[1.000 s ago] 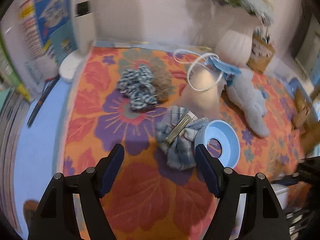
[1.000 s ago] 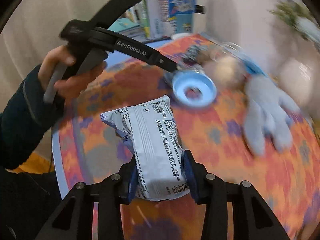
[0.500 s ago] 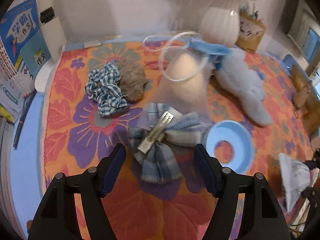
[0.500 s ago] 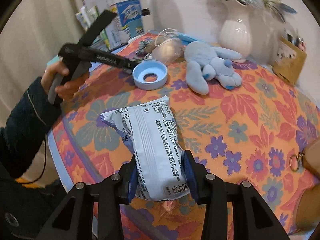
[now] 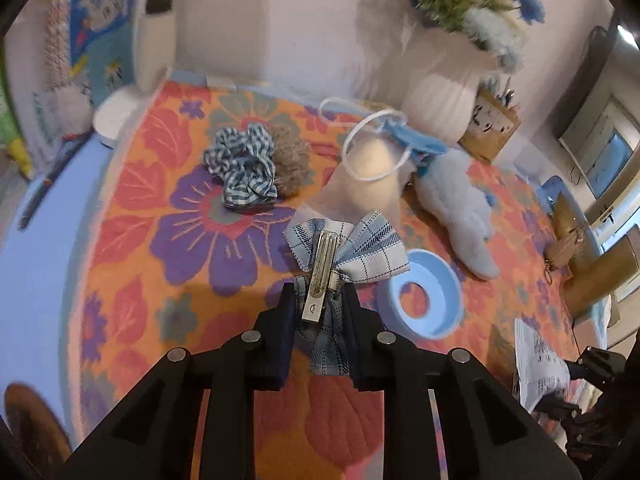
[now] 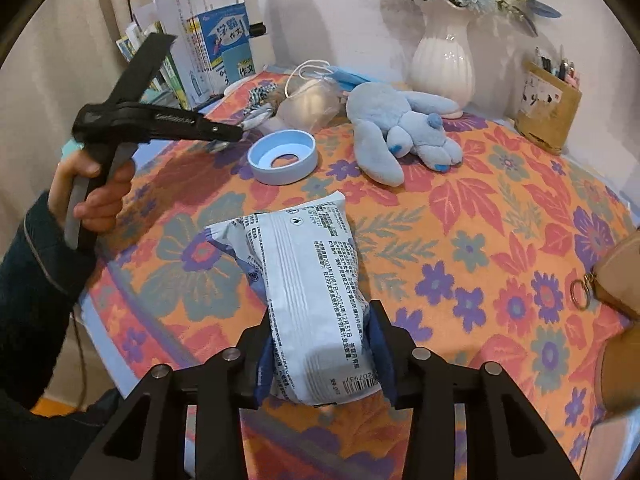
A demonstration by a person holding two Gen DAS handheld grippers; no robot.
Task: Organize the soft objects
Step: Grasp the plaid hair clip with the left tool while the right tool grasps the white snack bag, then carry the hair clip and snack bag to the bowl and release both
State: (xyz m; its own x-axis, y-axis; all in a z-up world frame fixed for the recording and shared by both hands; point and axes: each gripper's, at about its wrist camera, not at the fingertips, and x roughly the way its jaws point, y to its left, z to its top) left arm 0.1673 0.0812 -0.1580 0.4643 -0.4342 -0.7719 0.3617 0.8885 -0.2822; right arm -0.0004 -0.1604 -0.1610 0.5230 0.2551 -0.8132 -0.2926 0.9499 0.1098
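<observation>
My left gripper [image 5: 318, 300] is shut on the tail of a blue plaid hair bow [image 5: 360, 256] with a metal clip [image 5: 320, 272], over the floral tablecloth [image 5: 180, 240]. My right gripper [image 6: 320, 320] is shut on a white tissue pack [image 6: 304, 272] and holds it above the table's front. The left gripper also shows in the right wrist view [image 6: 236, 134]. A checked scrunchie [image 5: 244, 168], a brown pom-pom [image 5: 292, 160], a clear pouch with a puff [image 5: 372, 172] and a blue plush toy [image 6: 400, 136] lie further back.
A blue plastic ring [image 5: 420, 296] lies right of the bow. A white vase with flowers [image 6: 442, 64], a pen box [image 6: 548, 104], books [image 6: 216, 44] and face masks [image 6: 344, 76] stand along the back. A brown purse [image 6: 616, 276] sits at the right edge.
My left gripper has closed on the plaid bow, which now sits between its fingers. The right gripper still holds the tissue pack, little moved.
</observation>
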